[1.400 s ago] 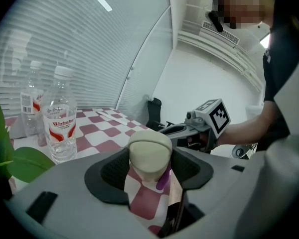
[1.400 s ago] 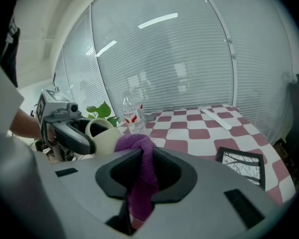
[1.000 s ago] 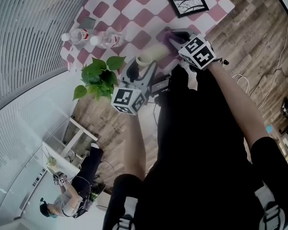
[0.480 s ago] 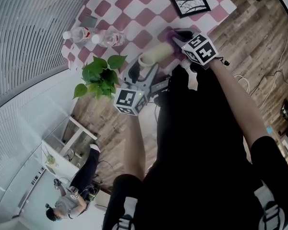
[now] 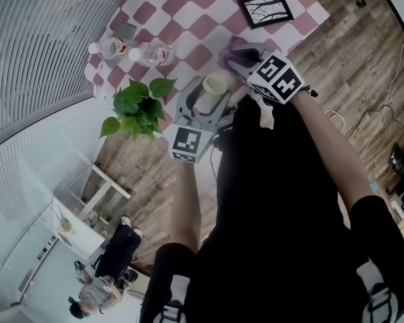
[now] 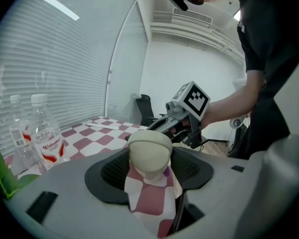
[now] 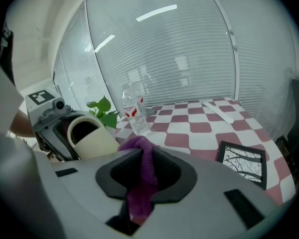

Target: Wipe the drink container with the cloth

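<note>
A cream drink cup (image 5: 215, 86) lies on its side in the air over the near edge of the checkered table (image 5: 188, 19). My left gripper (image 5: 205, 94) is shut on the cup (image 6: 149, 151), whose rounded bottom faces that gripper's camera. My right gripper (image 5: 237, 52) is shut on a purple cloth (image 7: 140, 171), which bunches up between the jaws. In the right gripper view the cup (image 7: 89, 137) shows its open mouth at the left, just beside the cloth; whether they touch I cannot tell.
Two water bottles (image 5: 131, 51) and a leafy green plant (image 5: 136, 106) stand at the table's left. A framed picture (image 5: 266, 8) lies at the far right of the table. Wood floor surrounds the table. A person stands in the distance (image 5: 104, 274).
The cup has swung in my left gripper so its mouth now faces up toward the head camera. My right gripper with the cloth has shifted slightly along the cup's far end.
</note>
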Available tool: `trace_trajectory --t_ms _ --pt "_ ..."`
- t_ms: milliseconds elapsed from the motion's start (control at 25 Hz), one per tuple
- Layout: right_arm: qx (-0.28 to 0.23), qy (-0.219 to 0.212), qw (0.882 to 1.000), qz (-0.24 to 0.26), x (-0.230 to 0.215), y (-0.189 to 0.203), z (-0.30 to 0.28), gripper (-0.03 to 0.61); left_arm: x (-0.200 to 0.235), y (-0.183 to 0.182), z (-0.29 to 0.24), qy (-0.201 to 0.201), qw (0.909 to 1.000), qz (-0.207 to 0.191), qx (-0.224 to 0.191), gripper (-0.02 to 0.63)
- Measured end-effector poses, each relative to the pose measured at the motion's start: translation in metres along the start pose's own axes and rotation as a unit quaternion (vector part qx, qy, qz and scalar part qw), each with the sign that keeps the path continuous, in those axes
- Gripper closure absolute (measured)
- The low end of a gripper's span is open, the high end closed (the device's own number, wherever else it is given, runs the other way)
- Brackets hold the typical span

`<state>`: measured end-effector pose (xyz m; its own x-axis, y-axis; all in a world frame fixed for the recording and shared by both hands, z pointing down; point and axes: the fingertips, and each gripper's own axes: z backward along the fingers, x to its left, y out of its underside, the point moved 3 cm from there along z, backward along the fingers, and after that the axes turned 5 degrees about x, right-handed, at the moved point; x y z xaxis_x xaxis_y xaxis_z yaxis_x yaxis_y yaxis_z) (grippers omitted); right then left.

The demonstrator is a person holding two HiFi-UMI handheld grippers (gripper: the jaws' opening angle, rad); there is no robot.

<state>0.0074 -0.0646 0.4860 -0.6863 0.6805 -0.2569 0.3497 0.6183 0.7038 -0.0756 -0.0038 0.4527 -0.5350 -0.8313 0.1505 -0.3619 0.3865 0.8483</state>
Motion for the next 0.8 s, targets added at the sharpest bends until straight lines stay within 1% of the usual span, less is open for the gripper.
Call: trace_trajectory --t_ms 320,520,640,800 --pt "-0.039 -0.049 0.997 0.035 0.029 -0.040 0.021 0.497 -0.015 -0.005 -0.004 0.002 0.9982 -0.059 0.006 0.334" --pt "-0.057 -0.067 0.995 0.042 0.041 -0.047 0.025 0.497 -0.023 -0.005 -0.003 0.003 0.9958 -0.091 0.012 0.334" --pt "-0.058 -0.070 0.995 0.029 0.039 -0.042 0.020 0.497 -0.027 0.001 -0.001 0.000 0.9942 -0.106 0.021 0.334" --pt "-0.051 -0.072 0.996 -0.004 0.027 -0.026 0.004 0.497 -0.034 0.001 0.000 -0.003 0.9928 -0.117 0.025 0.334"
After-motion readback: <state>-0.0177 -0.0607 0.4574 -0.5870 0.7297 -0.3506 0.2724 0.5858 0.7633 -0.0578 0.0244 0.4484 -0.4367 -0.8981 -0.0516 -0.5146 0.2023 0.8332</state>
